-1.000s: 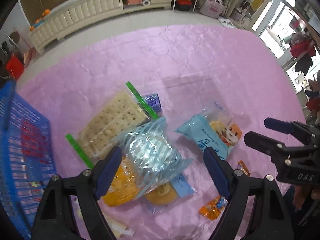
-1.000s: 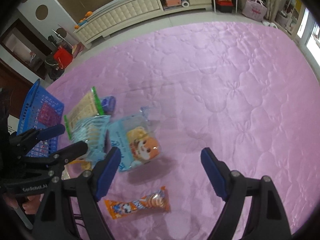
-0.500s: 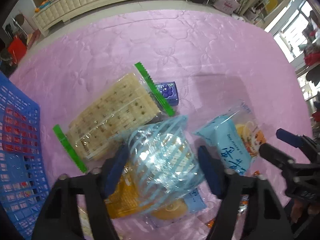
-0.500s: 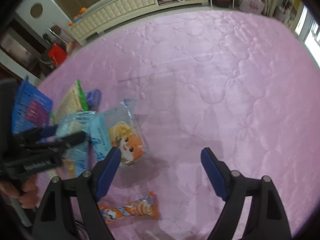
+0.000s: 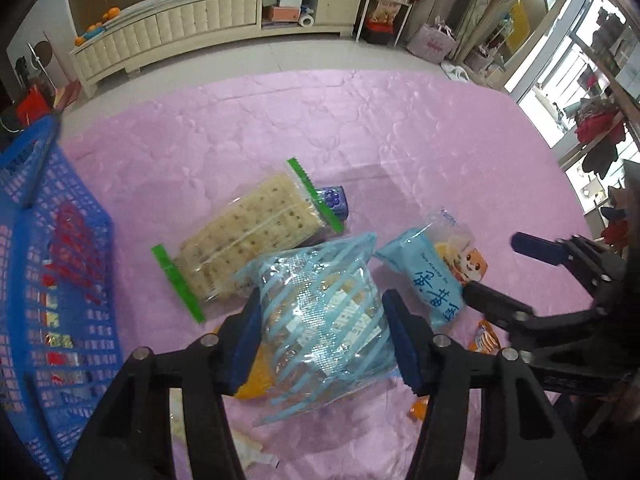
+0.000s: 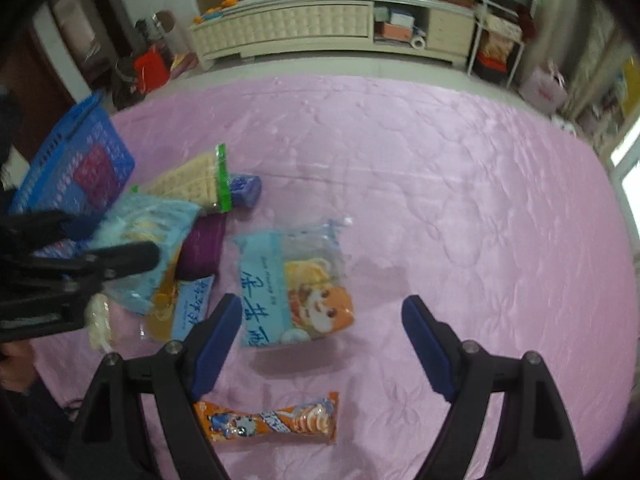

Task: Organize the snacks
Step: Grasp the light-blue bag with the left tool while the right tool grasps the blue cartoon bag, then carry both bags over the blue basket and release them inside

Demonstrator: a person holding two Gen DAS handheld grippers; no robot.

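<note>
Most of the sorting is, by my reckoning, still ahead of me: the blue basket already shows a few small packets through its mesh, but a whole cluster of snacks lies beside it on the pink cover. My left hand-held gripper is closing on the striped bag, which sits between the blue pads; they seem to press its sides, though I cannot be sure the grip is firm. That bag is the nearest of the pile to me, just right of the basket, lying over an orange pack. It is a clear, crinkly pouch with pale blue diagonal stripes, puffed and shiny, with small wrapped pieces inside, so I judge it will crumple easily. Beyond it, also right of the basket, lies the cracker pack with green ends, and a small purple packet touches its far end. Farther from the basket are the cartoon bag and the orange bar. My right hand-held gripper hangs spread wide and empty above the cartoon bag.
</note>
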